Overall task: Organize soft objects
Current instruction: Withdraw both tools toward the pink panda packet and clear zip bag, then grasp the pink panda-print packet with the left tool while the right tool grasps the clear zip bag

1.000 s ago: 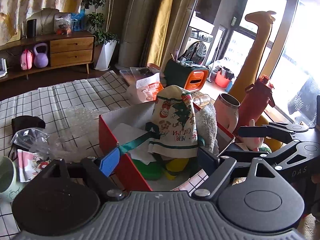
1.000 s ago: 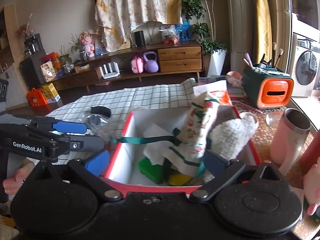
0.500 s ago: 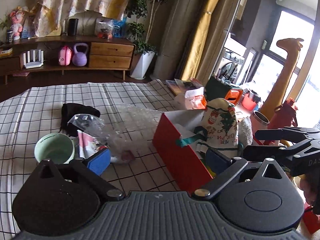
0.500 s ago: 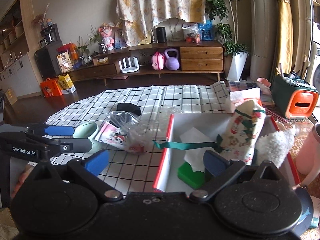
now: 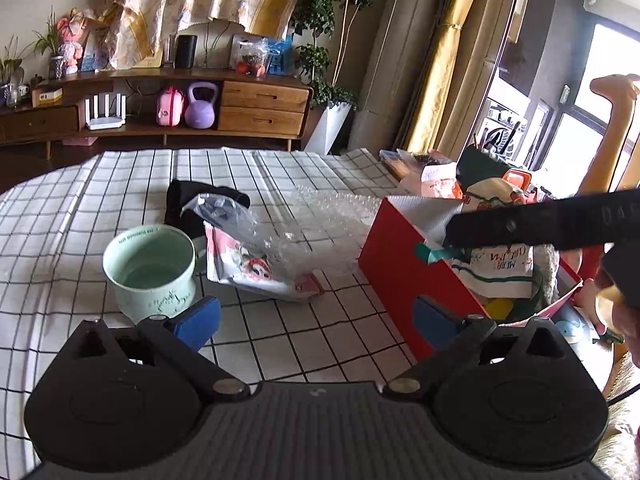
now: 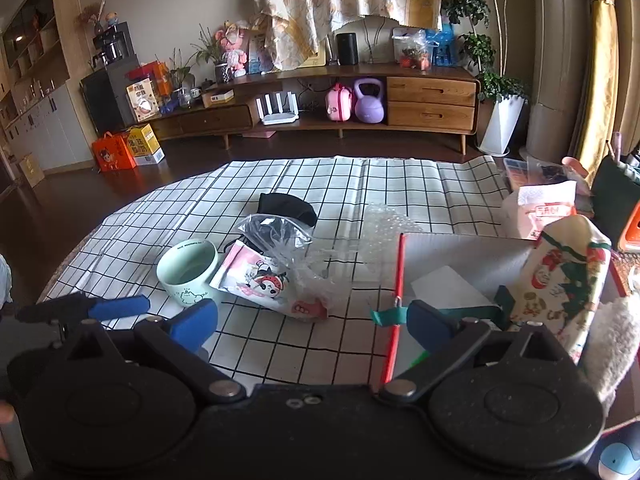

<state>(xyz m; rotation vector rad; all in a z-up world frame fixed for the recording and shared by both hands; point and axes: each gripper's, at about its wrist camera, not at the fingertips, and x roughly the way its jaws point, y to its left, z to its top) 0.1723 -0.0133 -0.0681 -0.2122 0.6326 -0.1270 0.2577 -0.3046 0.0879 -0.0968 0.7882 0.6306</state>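
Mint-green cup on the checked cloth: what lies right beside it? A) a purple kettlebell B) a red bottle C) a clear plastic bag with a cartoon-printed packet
C: the mint-green cup stands next to the clear plastic bag on the checked cloth.

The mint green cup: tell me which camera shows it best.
The left wrist view. There the mint green cup is close and large, its rim, inside and side writing clear, only its base hidden behind the left gripper. The right wrist view shows it smaller and farther off, though unobstructed.
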